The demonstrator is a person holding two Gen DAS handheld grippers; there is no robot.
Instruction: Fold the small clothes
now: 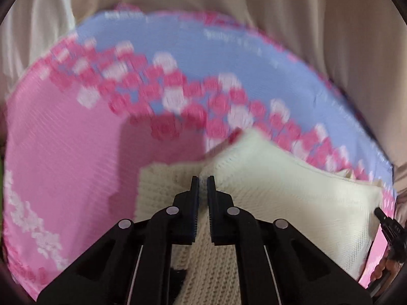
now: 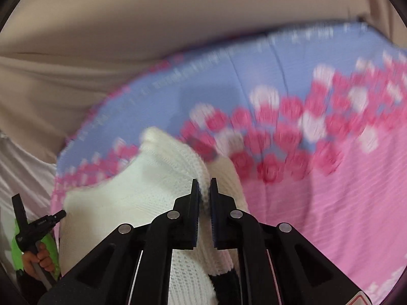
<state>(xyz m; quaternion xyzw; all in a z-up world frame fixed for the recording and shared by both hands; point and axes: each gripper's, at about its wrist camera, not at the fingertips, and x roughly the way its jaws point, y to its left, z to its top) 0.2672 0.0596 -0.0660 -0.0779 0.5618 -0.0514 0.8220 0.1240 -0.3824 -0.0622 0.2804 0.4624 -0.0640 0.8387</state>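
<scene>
While no bin, basket or other container shows in either view, the work surface is a pink-and-blue sheet (image 1: 63, 152) with a band of pink and white roses across it, and the only item on it is a cream knit garment (image 1: 292, 198). It lies partly lifted off the sheet, bunched, with a black patch near the bottom edge of both views. Both frames are blurred.

Left gripper (image 1: 203, 179): jaws nearly together, pinching a fold of the knit between the pads, fabric ridge runs up between them. It points steeply down at the sheet. The garment spreads right from this pinch toward the right gripper, whose tip shows at the far right edge of the left view, a hand (image 1: 381, 269) under it.

Right gripper (image 2: 203, 181): jaws also narrow, clamped on another fold of the same knit, angled down. In this view the left gripper appears at lower left, held by a hand (image 2: 38, 259) on a grey handle with green plastic beside it. Beige cloth (image 2: 127, 25) hangs behind the sheet.
</scene>
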